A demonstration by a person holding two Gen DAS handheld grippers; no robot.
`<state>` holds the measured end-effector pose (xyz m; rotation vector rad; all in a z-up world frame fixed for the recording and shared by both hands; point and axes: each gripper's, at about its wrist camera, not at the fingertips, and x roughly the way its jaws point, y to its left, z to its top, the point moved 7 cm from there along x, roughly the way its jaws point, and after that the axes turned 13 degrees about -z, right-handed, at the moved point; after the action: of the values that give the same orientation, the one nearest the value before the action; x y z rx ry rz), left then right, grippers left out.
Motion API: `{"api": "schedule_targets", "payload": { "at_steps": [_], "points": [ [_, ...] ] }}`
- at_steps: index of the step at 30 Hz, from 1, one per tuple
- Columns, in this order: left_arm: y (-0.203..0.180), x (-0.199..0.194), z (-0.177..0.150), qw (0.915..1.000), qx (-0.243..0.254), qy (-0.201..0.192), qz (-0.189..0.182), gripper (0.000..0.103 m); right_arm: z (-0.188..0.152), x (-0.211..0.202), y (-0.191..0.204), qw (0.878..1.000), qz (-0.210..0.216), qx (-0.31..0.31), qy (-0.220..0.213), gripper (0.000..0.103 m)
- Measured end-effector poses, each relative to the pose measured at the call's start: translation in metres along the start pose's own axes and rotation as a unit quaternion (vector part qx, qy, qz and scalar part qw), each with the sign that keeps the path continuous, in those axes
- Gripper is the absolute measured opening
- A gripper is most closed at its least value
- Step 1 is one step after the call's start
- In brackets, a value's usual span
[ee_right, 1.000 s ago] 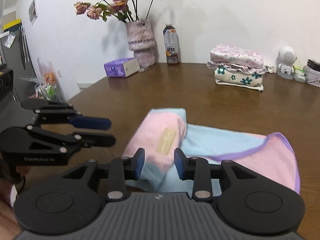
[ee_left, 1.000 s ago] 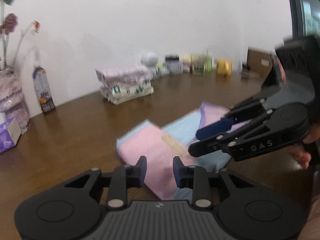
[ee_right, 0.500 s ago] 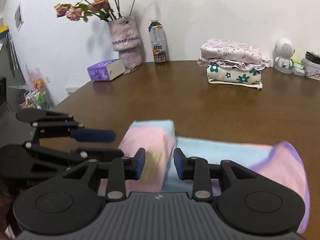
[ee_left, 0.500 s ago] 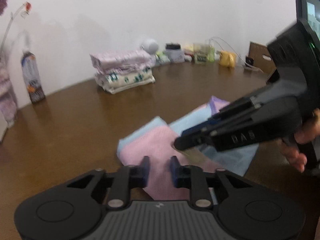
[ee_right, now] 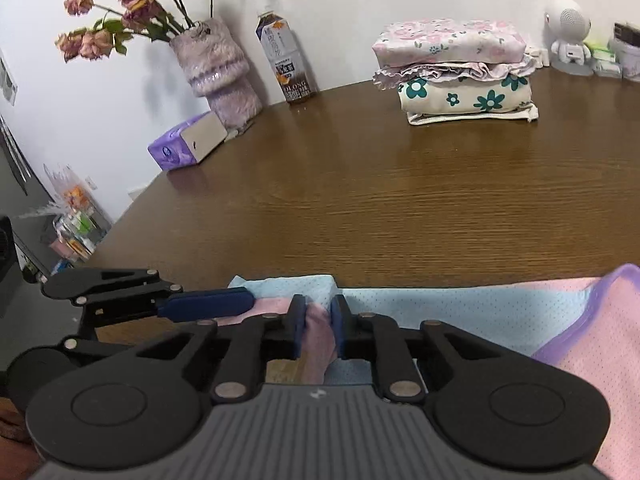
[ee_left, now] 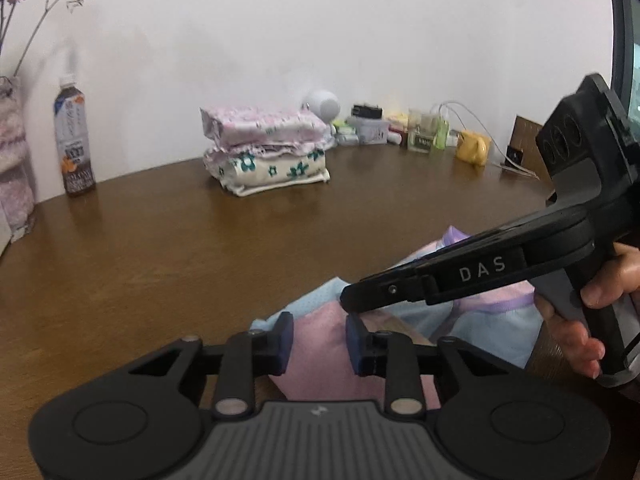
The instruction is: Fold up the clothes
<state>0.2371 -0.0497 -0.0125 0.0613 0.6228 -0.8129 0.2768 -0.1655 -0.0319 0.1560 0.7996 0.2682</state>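
Both my tongs have closed in on the garment point(ee_right: 460, 312) at lower centre: right tongs point(ee_right: 319, 328) clenching pink cloth, left tongs point(ee_left: 319, 338) opening, ungripped. Next: regrip and fold.

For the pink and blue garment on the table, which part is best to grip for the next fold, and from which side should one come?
Probably the folded pink end of the garment, approached from the near table edge. That end lies nearest, its layers bunch into a ridge, and the closing right gripper already pinches a pleat there. The left gripper, opening, straddles the same end.
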Motion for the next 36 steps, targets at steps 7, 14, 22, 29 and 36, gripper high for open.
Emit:
{"api": "schedule_targets", "payload": {
  "at_steps": [7,14,22,29,36],
  "points": [
    [0.0,-0.013,0.001,0.9998,0.004,-0.014,0.015,0.043,-0.002,0.003,0.004,1.0,-0.016,-0.019,-0.005,0.023],
    [-0.011,-0.007,-0.018,0.9998,-0.005,0.021,0.004,0.041,-0.017,-0.037,0.008,0.998,-0.008,-0.05,-0.026,0.031],
    [-0.023,-0.027,-0.024,0.9995,0.003,0.017,0.027,0.031,-0.037,-0.055,0.016,0.996,-0.016,-0.079,-0.033,0.04],
    [-0.037,-0.043,-0.032,0.9987,0.002,0.014,0.049,0.053,-0.06,-0.076,0.031,0.99,-0.025,-0.131,-0.044,0.051],
    [-0.051,-0.057,-0.042,0.9983,-0.013,0.003,0.056,0.051,-0.073,-0.082,0.032,0.993,-0.017,-0.116,-0.03,0.043]
  ]
}}
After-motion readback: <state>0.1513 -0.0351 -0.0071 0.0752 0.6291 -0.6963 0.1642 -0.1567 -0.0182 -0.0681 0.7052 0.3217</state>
